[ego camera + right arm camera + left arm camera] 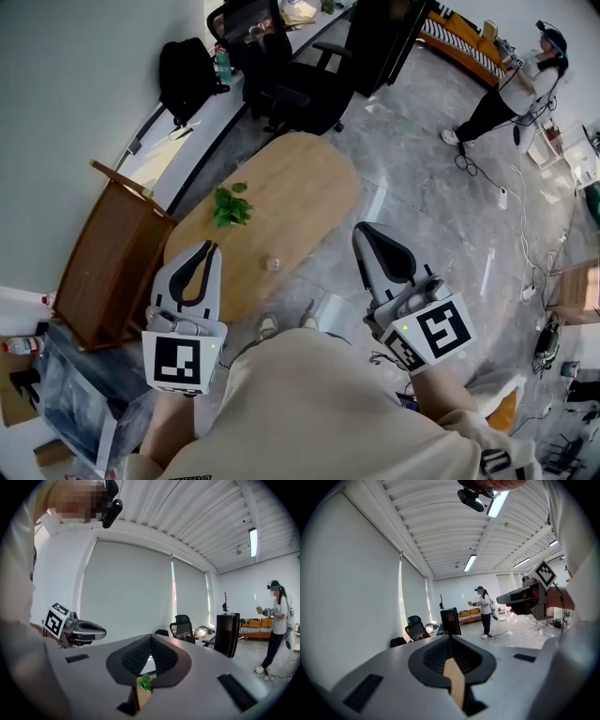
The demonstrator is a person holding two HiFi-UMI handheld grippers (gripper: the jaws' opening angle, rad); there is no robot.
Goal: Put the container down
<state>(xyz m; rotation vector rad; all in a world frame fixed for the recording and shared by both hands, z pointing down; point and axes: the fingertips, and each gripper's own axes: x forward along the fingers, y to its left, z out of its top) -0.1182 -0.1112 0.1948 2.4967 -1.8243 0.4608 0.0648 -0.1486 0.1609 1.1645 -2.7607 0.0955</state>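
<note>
Wooden oval table (300,178), smooth and round-edged; small clear container (273,264) near that edge, glossy grey floor (422,197) open alongside. Left gripper (208,246) and right gripper (361,228): jaws pressed together, nothing held.

Here's the oval wooden table (291,187), starting just ahead of the left gripper (208,247) and stretching away to the far right. The right gripper (361,229) sits just off the table's near right edge, above the grey stone floor (422,216) that the table stands on. Two things are on the top. A small green plant (231,206) stands straight beyond the left gripper's tip. A small clear container (273,264) stands close to the near edge, between the two grippers and nearer the left one. Plant and container stand apart. In the right gripper view the plant (145,681) peeks up below the jaws, on light wood.
</note>
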